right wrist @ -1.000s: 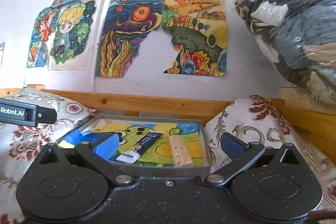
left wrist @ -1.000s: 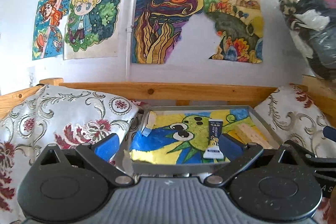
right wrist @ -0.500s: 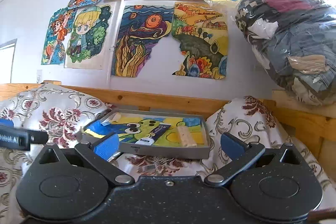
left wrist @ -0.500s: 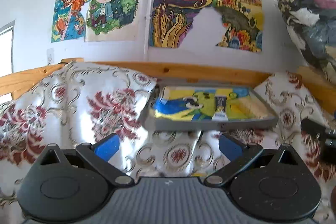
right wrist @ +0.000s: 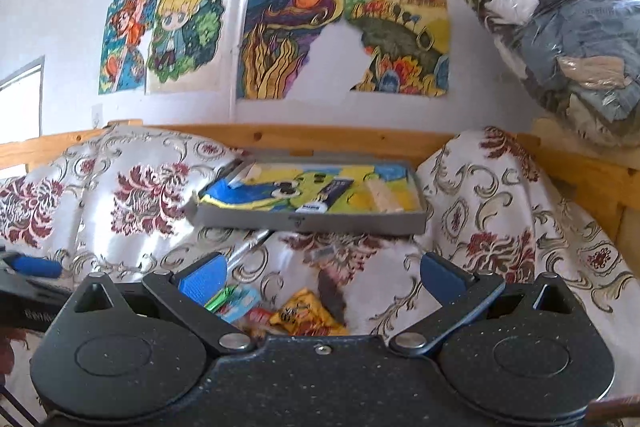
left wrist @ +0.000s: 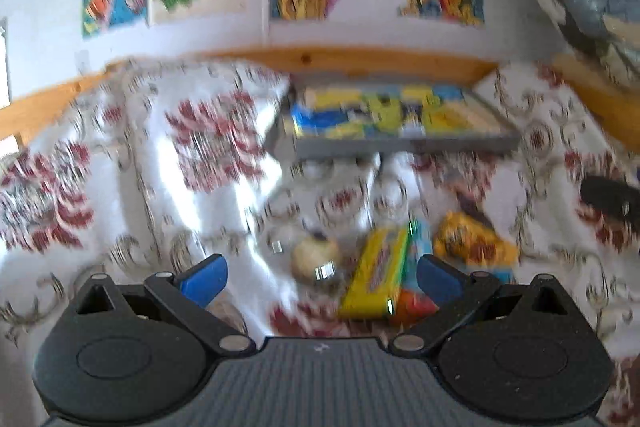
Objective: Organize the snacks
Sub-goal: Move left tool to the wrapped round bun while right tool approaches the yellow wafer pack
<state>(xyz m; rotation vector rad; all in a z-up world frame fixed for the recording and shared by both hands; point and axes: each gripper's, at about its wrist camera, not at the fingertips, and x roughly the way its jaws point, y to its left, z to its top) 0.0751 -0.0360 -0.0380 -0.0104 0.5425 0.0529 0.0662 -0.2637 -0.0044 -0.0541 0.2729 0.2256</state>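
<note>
A grey tray point(right wrist: 304, 221) with a colourful drawing inside rests on the patterned cloth; in it lie a dark blue snack tube point(right wrist: 328, 193) and a pale wafer bar point(right wrist: 384, 197). The blurred left wrist view shows the tray point(left wrist: 400, 147) farther off. Loose snacks lie on the cloth below it: a yellow box point(left wrist: 376, 273), a round cream snack point(left wrist: 314, 257), an orange-yellow packet point(left wrist: 472, 243). My left gripper point(left wrist: 320, 279) is open just short of them. My right gripper point(right wrist: 320, 279) is open above an orange packet point(right wrist: 304, 315) and a light blue packet point(right wrist: 236, 301).
Floral cloth point(right wrist: 140, 199) covers cushions on both sides of the tray. A wooden rail point(right wrist: 340, 137) runs behind, under a wall of drawings. A plastic-wrapped bundle of clothes point(right wrist: 560, 27) sits at the upper right. The other gripper shows at the left edge point(right wrist: 28, 275).
Both grippers have pulled back from the tray and tipped down, so the loose snacks on the cloth have come into view. Both stay open and hold nothing.
</note>
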